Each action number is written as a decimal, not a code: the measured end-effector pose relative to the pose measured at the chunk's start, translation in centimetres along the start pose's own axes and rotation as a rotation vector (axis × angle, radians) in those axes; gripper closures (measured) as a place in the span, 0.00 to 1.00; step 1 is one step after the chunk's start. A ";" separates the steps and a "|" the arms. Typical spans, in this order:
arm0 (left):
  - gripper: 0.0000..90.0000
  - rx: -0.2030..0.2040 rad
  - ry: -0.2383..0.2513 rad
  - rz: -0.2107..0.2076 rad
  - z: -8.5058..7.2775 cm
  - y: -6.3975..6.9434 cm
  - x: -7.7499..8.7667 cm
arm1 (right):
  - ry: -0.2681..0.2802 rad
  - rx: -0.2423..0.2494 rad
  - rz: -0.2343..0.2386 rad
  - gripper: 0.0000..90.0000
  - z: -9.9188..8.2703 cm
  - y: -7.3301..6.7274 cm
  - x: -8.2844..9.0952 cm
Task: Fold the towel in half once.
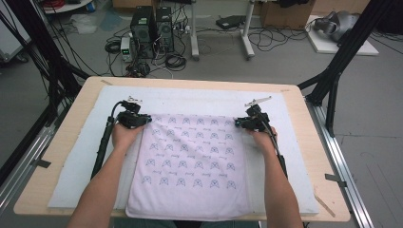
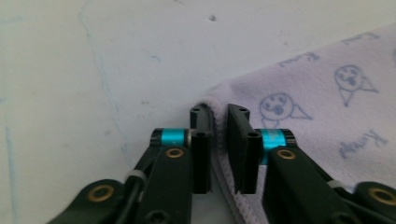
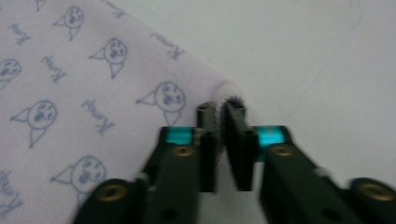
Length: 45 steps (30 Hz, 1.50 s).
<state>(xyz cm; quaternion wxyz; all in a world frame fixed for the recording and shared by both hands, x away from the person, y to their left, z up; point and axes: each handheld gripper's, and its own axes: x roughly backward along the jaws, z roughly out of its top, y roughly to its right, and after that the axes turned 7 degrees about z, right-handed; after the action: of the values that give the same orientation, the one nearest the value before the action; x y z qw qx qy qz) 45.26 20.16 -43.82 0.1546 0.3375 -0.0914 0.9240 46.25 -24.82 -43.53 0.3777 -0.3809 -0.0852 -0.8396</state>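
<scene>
A pale lilac towel point(image 1: 190, 161) printed with small cartoon faces lies flat on a white mat point(image 1: 76, 156). My left gripper point(image 1: 144, 119) is at the towel's far left corner. In the left gripper view the left gripper point(image 2: 219, 112) is shut on the stitched hem of the towel point(image 2: 322, 112) there. My right gripper point(image 1: 238, 123) is at the far right corner. In the right gripper view the right gripper point(image 3: 220, 109) pinches the bunched corner of the towel point(image 3: 93, 98). Both hands rest low on the cloth.
The mat covers most of a light wooden table point(image 1: 66, 114), with bare wood around its rim. Black frame posts point(image 1: 340, 61) stand at both far corners. Computer towers point(image 1: 152, 31) and loose cables sit on the floor beyond the table.
</scene>
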 end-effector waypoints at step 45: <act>0.51 -0.182 0.176 -0.191 -9.8 3.7 13.8 | 0.106 0.302 0.240 0.65 -7.8 -12.6 9.1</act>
<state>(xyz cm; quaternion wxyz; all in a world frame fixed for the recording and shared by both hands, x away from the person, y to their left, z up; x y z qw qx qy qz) 28.14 22.48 -42.41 0.2791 0.2471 -0.1286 0.9190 29.09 -24.53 -40.69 0.5317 -0.2828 -0.1443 -0.7852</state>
